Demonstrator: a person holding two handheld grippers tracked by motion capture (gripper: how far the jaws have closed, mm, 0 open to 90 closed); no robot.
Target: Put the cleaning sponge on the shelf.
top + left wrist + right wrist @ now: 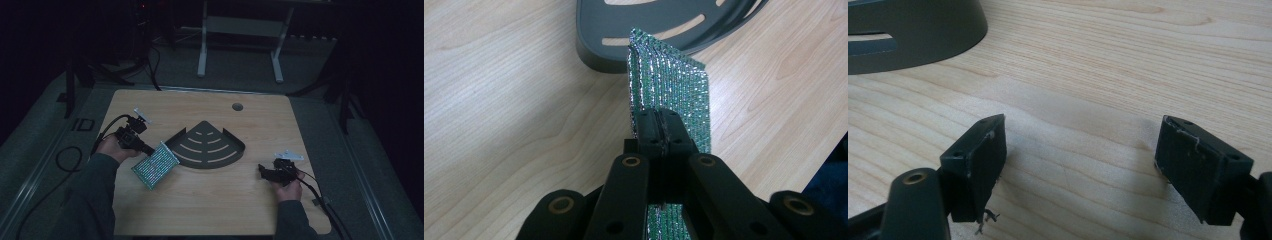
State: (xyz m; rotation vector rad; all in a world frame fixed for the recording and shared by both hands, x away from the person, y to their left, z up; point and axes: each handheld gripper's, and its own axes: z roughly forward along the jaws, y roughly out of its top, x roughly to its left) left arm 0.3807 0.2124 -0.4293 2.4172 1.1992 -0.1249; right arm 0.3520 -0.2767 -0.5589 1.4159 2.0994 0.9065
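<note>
Looking down from the high view, the left gripper (145, 148) is clamping one edge of a green sequined cloth (156, 166), which is hanging just beside the dark slotted corner tray (207, 146), probably for placing there. The right gripper (264, 171) is resting on the wooden table (210, 210), well apart.

Left gripper view: jaws are pinching the cloth (674, 95) tightly at its edge, so it is draping toward the tray (599, 52).

Right gripper view: jaws are standing wide apart with nothing between them, over bare table (1088, 80), likely waiting to assist.

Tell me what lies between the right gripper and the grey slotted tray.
Only bare wood of the table separates the right gripper from the tray, as the high view shows.
</note>
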